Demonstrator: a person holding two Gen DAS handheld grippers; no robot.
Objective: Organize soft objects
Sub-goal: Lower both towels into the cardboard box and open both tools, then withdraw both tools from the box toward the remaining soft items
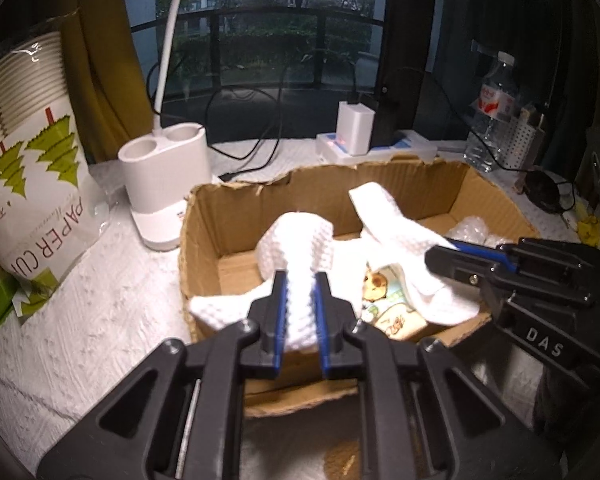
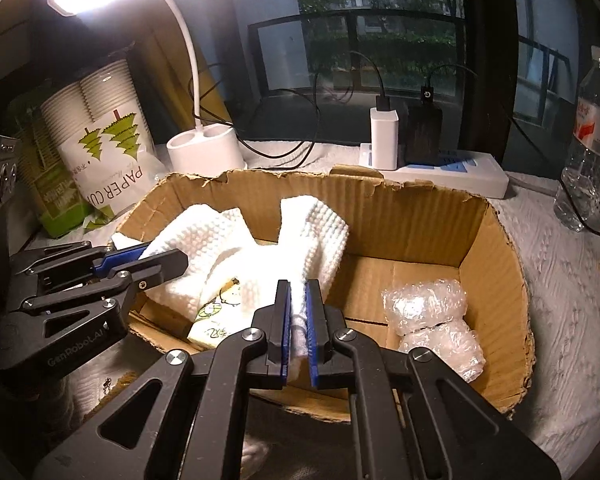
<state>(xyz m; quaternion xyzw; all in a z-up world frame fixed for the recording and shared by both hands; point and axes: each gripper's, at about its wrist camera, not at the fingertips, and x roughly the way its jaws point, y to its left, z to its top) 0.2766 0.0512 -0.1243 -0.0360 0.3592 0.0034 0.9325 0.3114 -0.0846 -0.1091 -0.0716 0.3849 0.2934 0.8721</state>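
Tabletop (image 1: 100,320) by window | both hand-held grippers, left (image 1: 300,312) and right (image 2: 299,320), clamped on white cloth (image 1: 300,248) over cardboard box (image 2: 420,208) | soft, light, limp; best pinched at bunched folds

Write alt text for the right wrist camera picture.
The right gripper pinches a white textured cloth over an open cardboard box, while the left gripper holds the cloth's other end. A bubble-wrap bundle lies inside the box.

Packet (image 1: 384,304) half under cloth (image 1: 300,248)
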